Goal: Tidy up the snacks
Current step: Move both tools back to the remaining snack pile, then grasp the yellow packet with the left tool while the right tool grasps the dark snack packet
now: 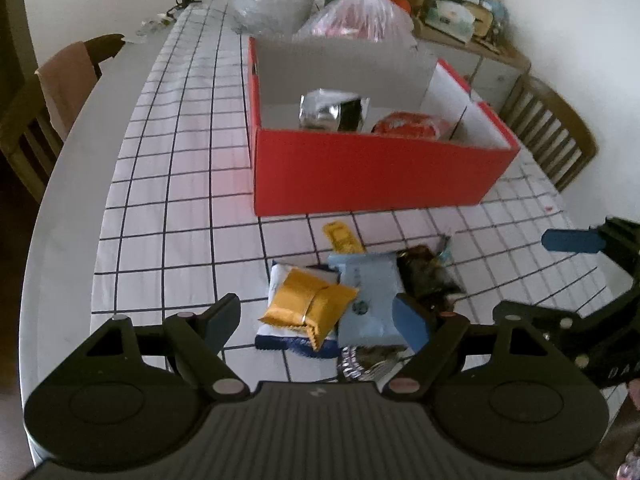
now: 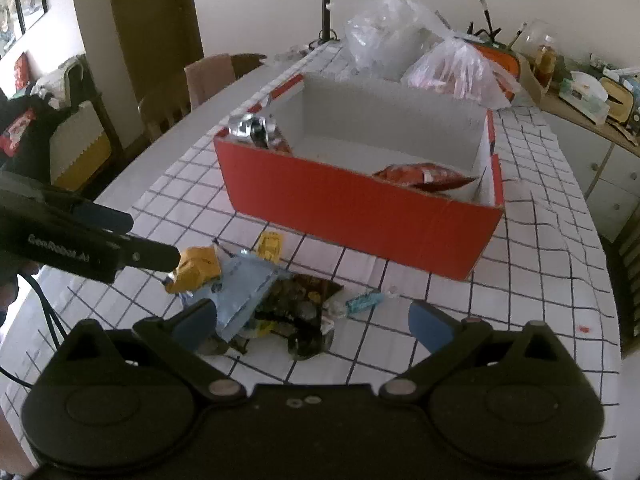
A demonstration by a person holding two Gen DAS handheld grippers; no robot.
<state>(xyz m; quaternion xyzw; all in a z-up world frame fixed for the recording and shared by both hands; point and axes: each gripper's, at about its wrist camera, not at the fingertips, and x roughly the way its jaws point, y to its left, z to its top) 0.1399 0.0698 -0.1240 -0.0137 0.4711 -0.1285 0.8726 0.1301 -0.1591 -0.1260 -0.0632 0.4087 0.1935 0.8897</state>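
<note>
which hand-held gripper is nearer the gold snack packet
Left. The left hand-held gripper hangs open right over the gold snack packet, which lies between its fingers. The right hand-held gripper is off to the side, open above the dark packet.

Left gripper (image 1: 316, 322) jaws wide, tilted down; right gripper (image 2: 312, 322) likewise, empty

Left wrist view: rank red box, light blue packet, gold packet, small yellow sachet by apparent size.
1. red box
2. light blue packet
3. gold packet, close to the blue one and partly overlapping it, so unsure
4. small yellow sachet
</note>
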